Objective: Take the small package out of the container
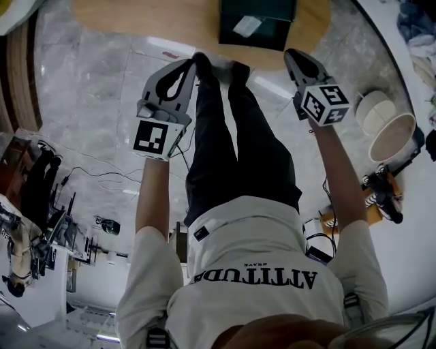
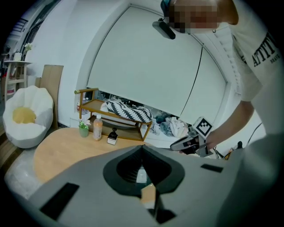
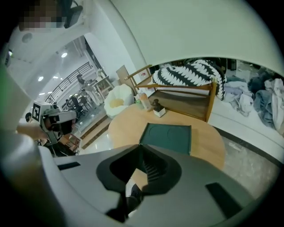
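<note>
Green container [image 1: 257,24] is sitting on the wooden table [image 1: 122,17], and a pale small package [image 1: 246,26] is showing at its top; whether it lies in or on it, I cannot tell. I am holding the left gripper [image 1: 194,61] and right gripper [image 1: 293,56] just short of the table's near edge, both with jaws closed together and gripping nothing.

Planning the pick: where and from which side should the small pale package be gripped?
Grip the small package across its short width, from above: it seems to lie flat and skewed in the container, so align the jaws with its tilt.
</note>
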`<state>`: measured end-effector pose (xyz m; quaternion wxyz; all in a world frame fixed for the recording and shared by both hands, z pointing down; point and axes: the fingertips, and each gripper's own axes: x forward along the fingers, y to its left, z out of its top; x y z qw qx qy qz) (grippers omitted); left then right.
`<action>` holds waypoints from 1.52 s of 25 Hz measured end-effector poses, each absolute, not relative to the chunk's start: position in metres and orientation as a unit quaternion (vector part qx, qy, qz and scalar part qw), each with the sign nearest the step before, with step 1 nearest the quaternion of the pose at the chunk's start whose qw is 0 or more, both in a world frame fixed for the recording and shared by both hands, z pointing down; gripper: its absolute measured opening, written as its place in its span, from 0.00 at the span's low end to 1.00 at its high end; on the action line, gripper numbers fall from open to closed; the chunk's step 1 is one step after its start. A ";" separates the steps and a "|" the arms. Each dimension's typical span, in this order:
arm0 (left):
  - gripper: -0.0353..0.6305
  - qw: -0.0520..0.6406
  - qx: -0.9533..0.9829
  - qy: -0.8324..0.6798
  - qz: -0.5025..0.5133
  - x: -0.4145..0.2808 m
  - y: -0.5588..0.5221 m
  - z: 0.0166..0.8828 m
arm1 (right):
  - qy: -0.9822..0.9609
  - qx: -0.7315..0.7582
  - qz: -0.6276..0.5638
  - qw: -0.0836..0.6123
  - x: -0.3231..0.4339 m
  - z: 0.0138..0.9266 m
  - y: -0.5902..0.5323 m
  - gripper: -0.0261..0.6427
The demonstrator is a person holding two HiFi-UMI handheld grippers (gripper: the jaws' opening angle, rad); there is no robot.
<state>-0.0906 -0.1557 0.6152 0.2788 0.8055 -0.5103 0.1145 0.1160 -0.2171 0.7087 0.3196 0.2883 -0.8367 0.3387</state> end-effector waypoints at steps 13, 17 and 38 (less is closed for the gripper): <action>0.09 0.293 0.821 -0.472 0.132 -0.092 -0.151 0.705 | -0.798 0.290 0.386 0.360 0.087 0.828 -0.210 0.08; 0.09 0.301 0.826 -0.455 0.143 -0.083 -0.153 0.741 | -0.778 0.298 0.402 0.379 0.089 0.863 -0.210 0.16; 0.09 0.289 0.842 -0.415 0.188 -0.086 -0.150 0.791 | -0.647 0.313 0.466 0.516 0.102 0.976 -0.229 0.30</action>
